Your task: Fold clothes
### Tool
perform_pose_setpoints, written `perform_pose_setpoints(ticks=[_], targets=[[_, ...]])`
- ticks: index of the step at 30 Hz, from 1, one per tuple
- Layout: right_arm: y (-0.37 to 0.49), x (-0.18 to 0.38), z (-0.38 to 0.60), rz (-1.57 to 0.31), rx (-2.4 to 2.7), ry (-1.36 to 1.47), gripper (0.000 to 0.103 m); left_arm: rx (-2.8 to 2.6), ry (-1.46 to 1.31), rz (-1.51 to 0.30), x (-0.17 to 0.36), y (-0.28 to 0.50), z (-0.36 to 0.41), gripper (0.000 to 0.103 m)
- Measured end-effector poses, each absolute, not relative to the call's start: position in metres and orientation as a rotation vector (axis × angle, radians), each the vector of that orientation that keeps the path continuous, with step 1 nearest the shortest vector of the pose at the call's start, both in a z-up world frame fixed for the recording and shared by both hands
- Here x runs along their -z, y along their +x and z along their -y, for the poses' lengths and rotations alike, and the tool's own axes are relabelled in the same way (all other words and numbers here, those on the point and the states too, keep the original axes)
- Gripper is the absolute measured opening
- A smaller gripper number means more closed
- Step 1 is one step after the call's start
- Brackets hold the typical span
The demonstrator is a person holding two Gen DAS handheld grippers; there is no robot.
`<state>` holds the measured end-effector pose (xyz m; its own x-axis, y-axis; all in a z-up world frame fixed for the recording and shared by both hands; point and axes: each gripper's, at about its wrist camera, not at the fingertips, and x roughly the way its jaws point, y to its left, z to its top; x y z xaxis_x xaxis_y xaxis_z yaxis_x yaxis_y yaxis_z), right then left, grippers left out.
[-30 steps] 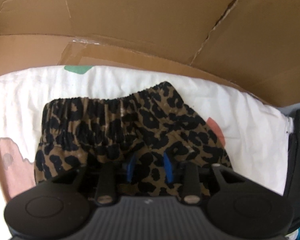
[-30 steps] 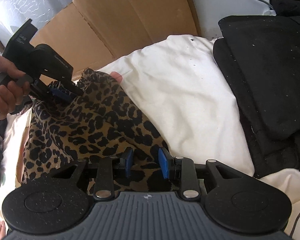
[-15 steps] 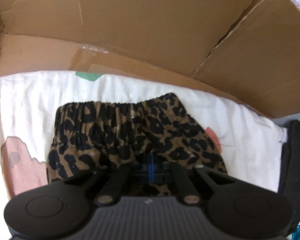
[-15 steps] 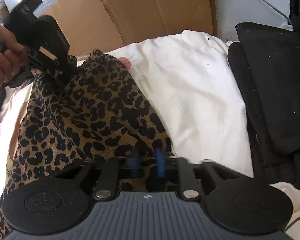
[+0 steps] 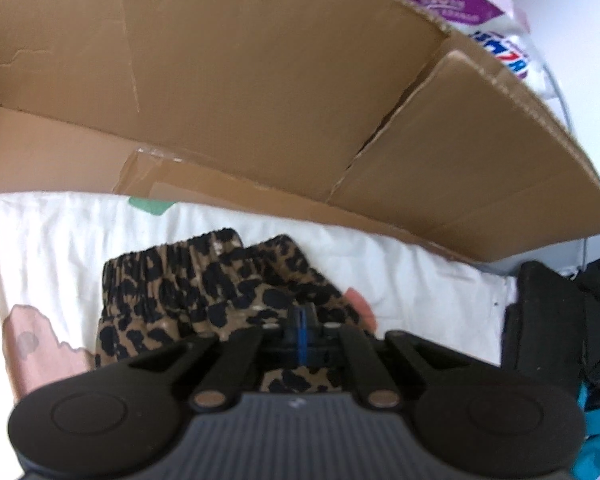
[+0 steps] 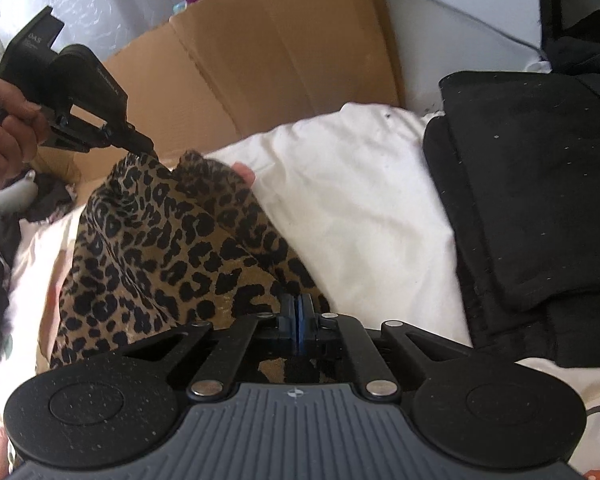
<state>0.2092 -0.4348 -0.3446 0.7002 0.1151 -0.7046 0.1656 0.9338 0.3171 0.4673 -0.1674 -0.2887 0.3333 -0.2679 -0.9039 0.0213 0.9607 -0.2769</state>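
Cardboard panels (image 5: 260,92) wall off the far side of my work area, confining it to a white printed sheet (image 6: 360,208) that serves as the folding surface. A stack of black garments (image 6: 532,184) sits at the sheet's right edge, apart from the piece in hand.

The leopard-print garment (image 6: 172,248) occupies the sheet's middle; its elastic waistband (image 5: 168,256) lies toward the cardboard. I judge it partly lifted rather than flat, since it drapes between two pinch points.

My left gripper (image 5: 300,332) is clenched on the leopard cloth at one edge, raised above the sheet as the right wrist view shows. My right gripper (image 6: 298,320) is likewise clamped on the near hem.

Holding two points along one edge keeps that edge taut, which a clean fold requires. Which fold this serves I cannot tell.
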Motion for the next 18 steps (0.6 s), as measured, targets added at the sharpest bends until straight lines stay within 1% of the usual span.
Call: perform_pose_setpoints(ticks=[6,9,11,12,13,14,18], targets=[[0.202,0.343,0.441,-0.799,0.052,0.398,0.0,0.228,-0.243,-1.199,0.284,0.469,0.175,0.0],[0.201,0.352,0.441,-0.846,0.044,0.419,0.0,0.201,-0.206,-1.268,0.302,0.472,0.176,0.001],[0.201,0.358,0.442,-0.873,0.036,0.437,0.001,0.164,-0.174,-1.322,0.316,0.474,0.175,0.009],[0.201,0.359,0.443,-0.88,0.033,0.446,0.001,0.139,-0.155,-1.349,0.322,0.475,0.174,0.021],[0.201,0.361,0.444,-0.886,0.031,0.455,0.002,0.13,-0.141,-1.355,0.324,0.475,0.173,0.039],[0.201,0.36,0.445,-0.881,0.029,0.459,0.005,0.122,-0.127,-1.36,0.327,0.476,0.172,0.043],[0.202,0.356,0.45,-0.862,0.023,0.474,0.015,0.113,-0.152,-1.354,0.323,0.481,0.166,0.043]])
